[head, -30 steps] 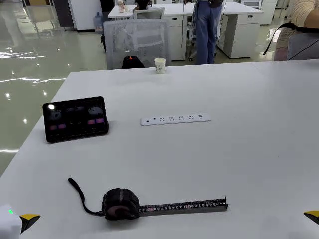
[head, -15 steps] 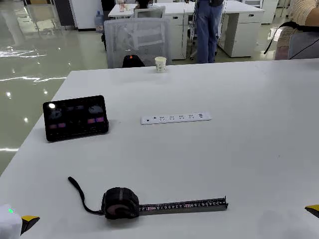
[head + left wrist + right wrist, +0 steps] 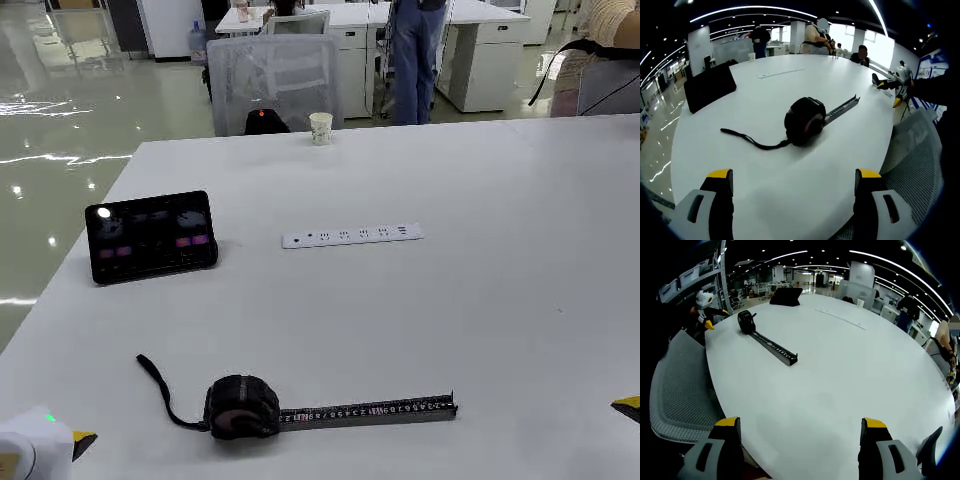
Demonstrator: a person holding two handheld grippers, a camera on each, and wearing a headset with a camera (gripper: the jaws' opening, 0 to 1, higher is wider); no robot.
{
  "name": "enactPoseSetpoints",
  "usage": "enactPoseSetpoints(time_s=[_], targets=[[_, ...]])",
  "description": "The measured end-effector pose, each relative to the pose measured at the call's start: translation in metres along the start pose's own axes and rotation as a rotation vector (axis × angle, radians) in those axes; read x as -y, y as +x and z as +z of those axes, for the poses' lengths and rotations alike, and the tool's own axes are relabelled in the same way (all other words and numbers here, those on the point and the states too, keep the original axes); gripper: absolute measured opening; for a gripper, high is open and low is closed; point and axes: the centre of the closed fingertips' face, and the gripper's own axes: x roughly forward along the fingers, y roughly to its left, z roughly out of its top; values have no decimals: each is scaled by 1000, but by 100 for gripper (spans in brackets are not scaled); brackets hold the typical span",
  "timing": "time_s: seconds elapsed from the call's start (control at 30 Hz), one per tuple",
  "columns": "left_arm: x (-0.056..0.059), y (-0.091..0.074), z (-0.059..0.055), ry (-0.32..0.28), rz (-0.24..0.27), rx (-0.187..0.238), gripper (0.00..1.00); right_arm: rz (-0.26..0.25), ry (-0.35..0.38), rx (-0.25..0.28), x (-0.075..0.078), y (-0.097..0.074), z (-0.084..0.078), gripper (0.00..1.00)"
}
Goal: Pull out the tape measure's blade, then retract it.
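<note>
Tape measure point(image 3: 240, 408) is lying in the lower middle of the head view on the white table point(image 3: 500, 300). Its round dark case is sitting at the left, its blade point(image 3: 370, 411) is stretching flat to the right, and its strap point(image 3: 158, 385) is curling off toward the lower left. With the blade already drawn out and nothing gripping it, the pulling step is looking done. A lock is probably holding the blade out, though its button is proving too small to make out. At the near edge of the table, the left claw point(image 3: 794, 175) is hanging with jaws spread wide and empty. It is aiming at the case in the middle of its own view, likely so as to grip the body for the retraction. The right claw point(image 3: 800, 422) is likewise gaping wide and carrying nothing, well apart from the blade's end, which is showing in the upper left of its view. In the head view both claws are being cut off at the bottom corners, with yellow tips poking in. The blade's numbers are coming out too fine to read, and the end hook is barely showing.
</note>
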Motion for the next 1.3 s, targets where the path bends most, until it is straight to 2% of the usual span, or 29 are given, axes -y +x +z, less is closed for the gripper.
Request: enactPoseSetpoints(time_s=[0.23, 0.4, 0.53, 0.6, 0.7, 0.8, 0.93, 1.1, 1.3], targets=[[13, 14, 14, 13, -24, 9, 98, 54, -64, -26, 0, 6, 9, 99], [24, 24, 23, 27, -44, 3, 99, 73, -98, -42, 3, 11, 18, 99], [29, 31, 30, 38, -55, -2, 99, 84, -133, -51, 5, 15, 25, 99], [35, 35, 33, 39, -75, -10, 99, 94, -140, -57, 5, 18, 28, 99], [42, 40, 36, 70, -78, -16, 99, 104, -159, -63, 7, 23, 33, 99], [49, 46, 41, 74, -88, -19, 99, 127, -200, -58, 8, 28, 37, 99], [56, 53, 45, 104, -86, -22, 99, 131, -228, -64, 11, 35, 42, 99], [63, 59, 53, 90, -85, -7, 99, 146, -246, -66, 15, 43, 51, 99], [67, 67, 66, 35, -72, 17, 99, 167, -281, -77, 14, 52, 62, 99]])
